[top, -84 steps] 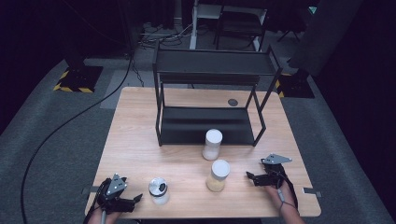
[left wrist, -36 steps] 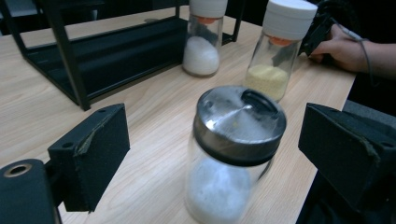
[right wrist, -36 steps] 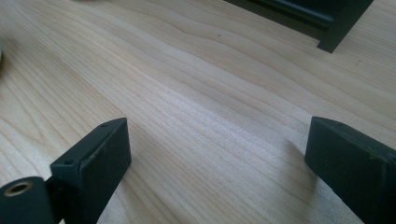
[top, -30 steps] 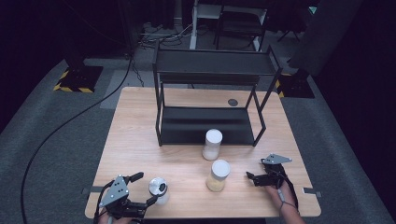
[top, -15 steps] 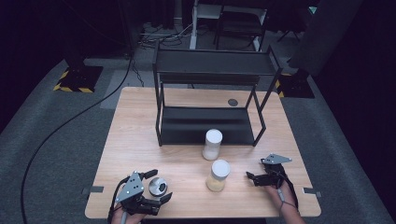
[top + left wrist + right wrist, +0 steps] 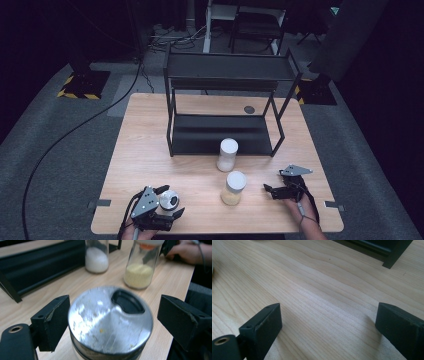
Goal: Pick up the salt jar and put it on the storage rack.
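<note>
A short jar with a shiny metal lid (image 6: 169,198) stands near the table's front left edge. My left gripper (image 6: 171,200) is open and straddles it, one jaw on each side. In the left gripper view the lid (image 6: 110,322) sits between the jaws of the left gripper (image 6: 115,311); the left jaw is close to its rim and the right jaw stands apart. My right gripper (image 6: 273,190) rests open at the front right, with bare wood between the jaws of that gripper (image 6: 327,325).
A jar of yellow grains (image 6: 233,188) stands mid-front, and a jar of white powder (image 6: 227,155) is behind it, just before a black two-level rack (image 6: 225,75). A small dark disc (image 6: 249,109) lies on the table (image 6: 145,145) behind the rack.
My left gripper has swung from left of the metal-lidded jar to the right, and its open jaws now flank the jar. The right gripper and the jars have stayed put.
</note>
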`<state>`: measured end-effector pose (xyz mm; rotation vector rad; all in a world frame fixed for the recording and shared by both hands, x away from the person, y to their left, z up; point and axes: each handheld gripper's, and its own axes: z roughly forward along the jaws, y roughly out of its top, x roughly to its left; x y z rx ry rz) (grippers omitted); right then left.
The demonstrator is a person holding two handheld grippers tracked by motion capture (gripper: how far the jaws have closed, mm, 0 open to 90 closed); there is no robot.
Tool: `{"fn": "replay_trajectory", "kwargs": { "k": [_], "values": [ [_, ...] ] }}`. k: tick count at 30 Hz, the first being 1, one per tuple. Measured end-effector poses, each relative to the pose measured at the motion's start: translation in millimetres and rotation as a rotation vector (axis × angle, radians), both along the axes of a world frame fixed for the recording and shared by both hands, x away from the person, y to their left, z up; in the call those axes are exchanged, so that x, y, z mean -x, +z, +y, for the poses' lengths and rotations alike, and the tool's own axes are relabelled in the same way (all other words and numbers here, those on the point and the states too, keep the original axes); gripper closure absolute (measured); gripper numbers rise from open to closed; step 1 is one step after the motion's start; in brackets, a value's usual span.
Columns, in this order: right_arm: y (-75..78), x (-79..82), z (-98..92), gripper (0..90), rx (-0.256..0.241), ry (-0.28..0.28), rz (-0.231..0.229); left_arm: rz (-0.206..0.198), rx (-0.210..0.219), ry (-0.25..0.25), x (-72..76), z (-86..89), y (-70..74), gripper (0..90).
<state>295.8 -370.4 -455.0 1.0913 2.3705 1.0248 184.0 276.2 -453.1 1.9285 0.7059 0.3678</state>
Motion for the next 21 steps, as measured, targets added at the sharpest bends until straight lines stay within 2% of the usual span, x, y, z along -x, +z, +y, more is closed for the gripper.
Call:
{"fn": "replay_trajectory", "kwargs": {
  "k": [12, 15, 18, 21],
  "values": [
    [0.1, -0.1, -0.3, 6.5, 0.000, 0.004, 0.000, 0.046, -0.064, 0.012, -4.4, -4.0, -7.1, 19.3],
    [0.1, -0.1, -0.4, 6.5, 0.000, 0.005, 0.000, 0.050, -0.067, 0.013, -5.0, -3.5, -8.4, 22.3],
    [0.1, -0.1, -0.4, 6.5, 0.000, 0.005, 0.000, 0.050, -0.077, 0.010, -5.2, -3.3, -9.1, 29.0],
    [0.1, -0.1, -0.4, 6.5, 0.000, 0.005, 0.000, 0.042, -0.092, 0.008, -4.8, -4.7, -7.1, 29.8]
  ]
}}
